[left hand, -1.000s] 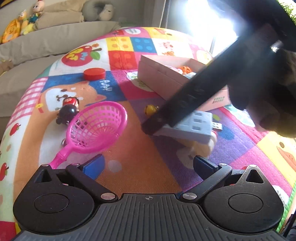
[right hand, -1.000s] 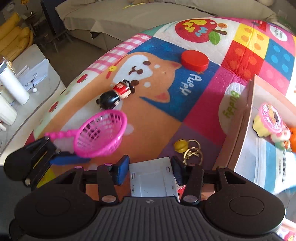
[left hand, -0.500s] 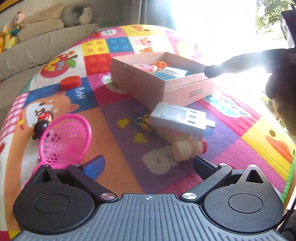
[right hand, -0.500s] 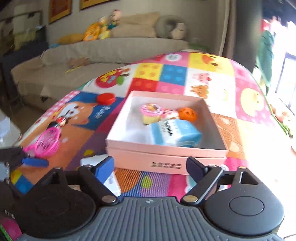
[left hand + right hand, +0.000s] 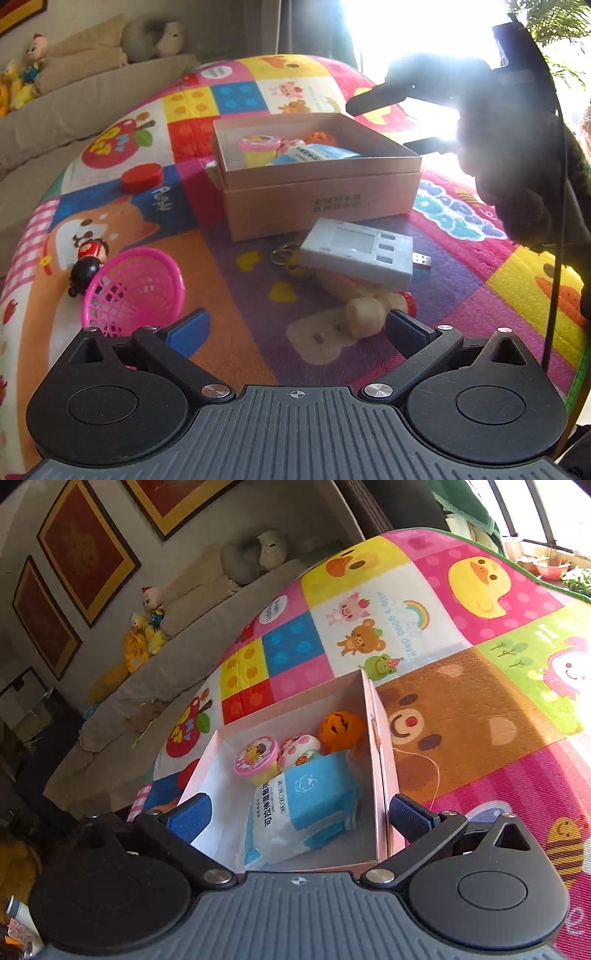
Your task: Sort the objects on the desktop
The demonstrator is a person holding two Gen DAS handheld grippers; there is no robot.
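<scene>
A pink cardboard box (image 5: 321,199) stands on the colourful mat. It holds a blue tissue pack (image 5: 314,805), a pink-lidded cup (image 5: 256,758), a small round toy and an orange ball (image 5: 341,731). In front of it a grey device with a USB plug (image 5: 358,253) lies tilted across a cream bottle (image 5: 365,317) and a keyring (image 5: 284,254). My left gripper (image 5: 295,328) is open and empty, low before the bottle. My right gripper (image 5: 299,814) is open and empty above the box; in the left wrist view it (image 5: 399,110) shows dark above the box's far right corner.
A pink mesh scoop (image 5: 135,291), a small doll with a red top (image 5: 88,260) and a red disc (image 5: 142,177) lie at the left of the mat. A sofa with plush toys (image 5: 85,92) runs behind. Bright window glare is at the upper right.
My right gripper let go of the grey device, which now rests on the bottle, then opened and rose over the box. My left gripper turned slightly right.
</scene>
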